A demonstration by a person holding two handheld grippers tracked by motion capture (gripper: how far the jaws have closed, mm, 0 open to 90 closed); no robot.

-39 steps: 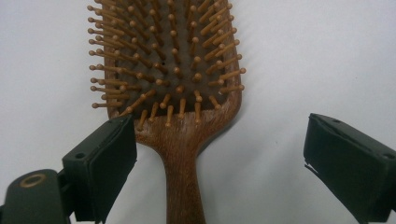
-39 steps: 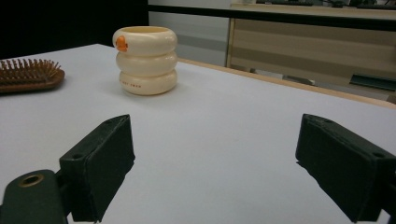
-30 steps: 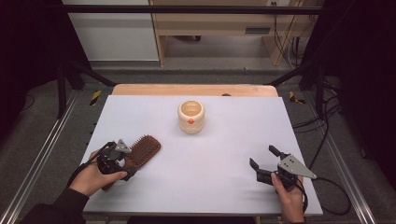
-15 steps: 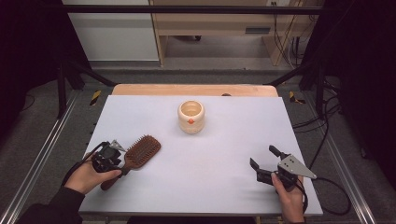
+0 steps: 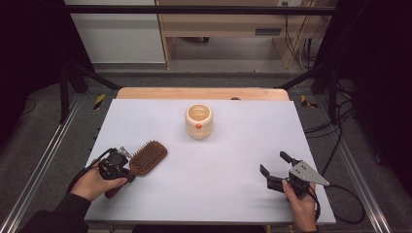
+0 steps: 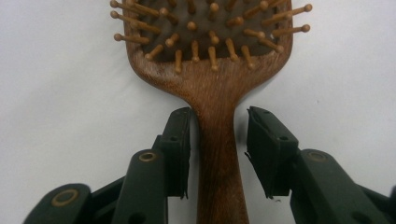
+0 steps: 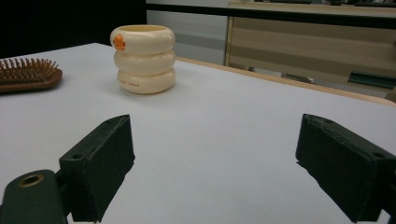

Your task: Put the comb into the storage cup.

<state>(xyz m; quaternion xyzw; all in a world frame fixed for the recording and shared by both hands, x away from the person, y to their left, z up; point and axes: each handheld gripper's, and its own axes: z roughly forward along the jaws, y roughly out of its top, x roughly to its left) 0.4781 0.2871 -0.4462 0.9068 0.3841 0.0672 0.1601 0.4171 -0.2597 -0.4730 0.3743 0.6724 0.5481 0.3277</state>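
A wooden paddle hairbrush point(image 5: 145, 157) lies bristles up on the white desk point(image 5: 218, 194), toward its near left corner and well apart from the cream ringed cup point(image 5: 198, 121) that stands upright at the middle of the desk's far half. The left hand-held gripper point(image 5: 127, 172) sits at the brush's handle on the side away from the cup; its jaws have just been closing, and in the left gripper view point(image 6: 218, 140) the handle runs between them, one pad just about at the wood and the other still a small gap off, so nothing is clamped yet. Near the desk's right front corner, well away from cup and brush, the right hand-held gripper point(image 5: 273, 170) rests with its jaws spread wide over bare desk, nothing between them.
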